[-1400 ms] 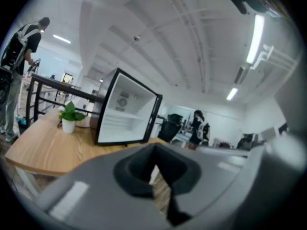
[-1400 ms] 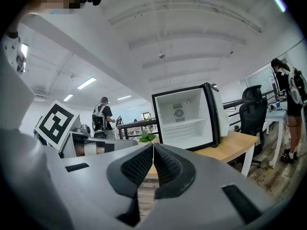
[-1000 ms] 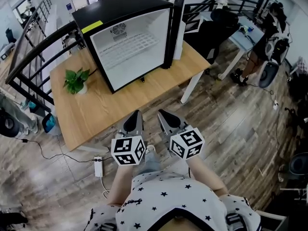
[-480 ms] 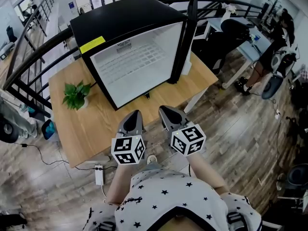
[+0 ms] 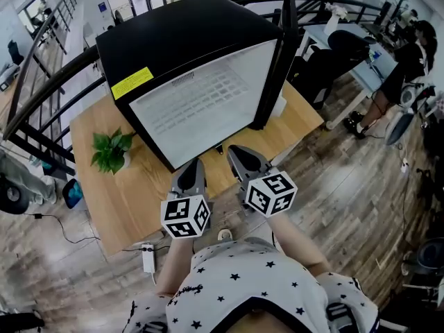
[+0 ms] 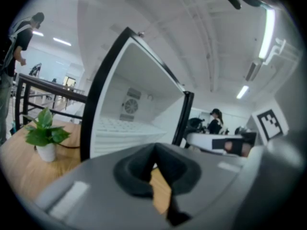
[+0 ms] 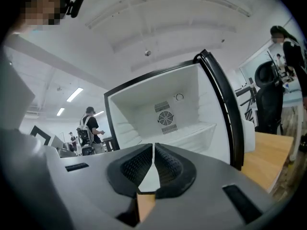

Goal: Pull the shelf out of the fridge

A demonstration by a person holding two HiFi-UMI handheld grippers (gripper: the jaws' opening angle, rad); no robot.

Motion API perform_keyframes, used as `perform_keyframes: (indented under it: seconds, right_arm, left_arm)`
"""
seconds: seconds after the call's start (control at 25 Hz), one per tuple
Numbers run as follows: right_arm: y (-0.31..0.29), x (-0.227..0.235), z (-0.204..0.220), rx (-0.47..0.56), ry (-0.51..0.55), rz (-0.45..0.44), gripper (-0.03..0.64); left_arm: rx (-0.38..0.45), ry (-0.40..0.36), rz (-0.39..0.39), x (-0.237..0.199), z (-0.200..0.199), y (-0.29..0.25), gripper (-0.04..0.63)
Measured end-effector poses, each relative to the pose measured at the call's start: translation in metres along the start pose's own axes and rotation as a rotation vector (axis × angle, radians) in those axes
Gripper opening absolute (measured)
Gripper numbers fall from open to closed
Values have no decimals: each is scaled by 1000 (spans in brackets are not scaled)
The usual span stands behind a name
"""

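**Layout, head view**

1. The light wooden rectangular table [image 5: 132, 200] carries the equipment. A black metal curved railing [image 5: 48, 82] runs behind it, from 9 o'clock round to 1 o'clock.
2. The black compact fridge with white interior [image 5: 187, 40] stands on the table at 12 o'clock. Its open front faces 6 o'clock, toward the grippers. A yellow rectangular label [image 5: 132, 83] sits on the top front edge.
3. The black-framed fridge door [image 5: 288, 54] is swung fully open at 2 o'clock and is seen edge-on.
4. The white wire shelf [image 5: 201, 103] lies level inside the cabinet, about halfway up. Its long axis runs from side wall to side wall, roughly 8 o'clock to 2 o'clock. Its front edge points out of the opening. In the right gripper view the shelf [image 7: 192, 133] sits below a round fan grille [image 7: 166, 117] on the back wall.
5. A person in dark clothing [image 5: 409, 68] stands at 3 o'clock, well apart from the table.
6. A small green plant in a white pot [image 5: 111, 150] stands at 9 o'clock, just beside the fridge's left corner.

**Grippers**

- The left gripper [image 5: 192, 168] and right gripper [image 5: 236, 155] hover over the near table edge, side by side and pointing at 12 o'clock.
- A strip of bare table lies between them and the fridge.
- Both pairs of jaws are closed tip to tip, with nothing between them.
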State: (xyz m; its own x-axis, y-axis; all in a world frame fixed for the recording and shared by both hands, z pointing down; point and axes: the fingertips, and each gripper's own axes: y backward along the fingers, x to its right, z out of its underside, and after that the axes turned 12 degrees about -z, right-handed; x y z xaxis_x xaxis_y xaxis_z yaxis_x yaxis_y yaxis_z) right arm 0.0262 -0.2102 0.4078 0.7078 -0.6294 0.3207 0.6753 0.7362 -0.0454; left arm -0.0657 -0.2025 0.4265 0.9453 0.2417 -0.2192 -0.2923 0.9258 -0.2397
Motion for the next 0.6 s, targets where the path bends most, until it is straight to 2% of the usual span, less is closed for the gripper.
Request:
perform_keyframes:
  seconds: [0.16,0.4,0.6]
  right_arm:
    - [-17,15,2,39,-142,-26,21]
    - [-42,39,5,75,-275,-62,21]
    - [-62,57,15,118,-488,-131,21]
  left_arm:
    - [-1,11,-10,-7,1,-5,8]
    - [-5,20,-39,-13,5,-13,8]
    - [-12,23,-63,-16,11,-24,8]
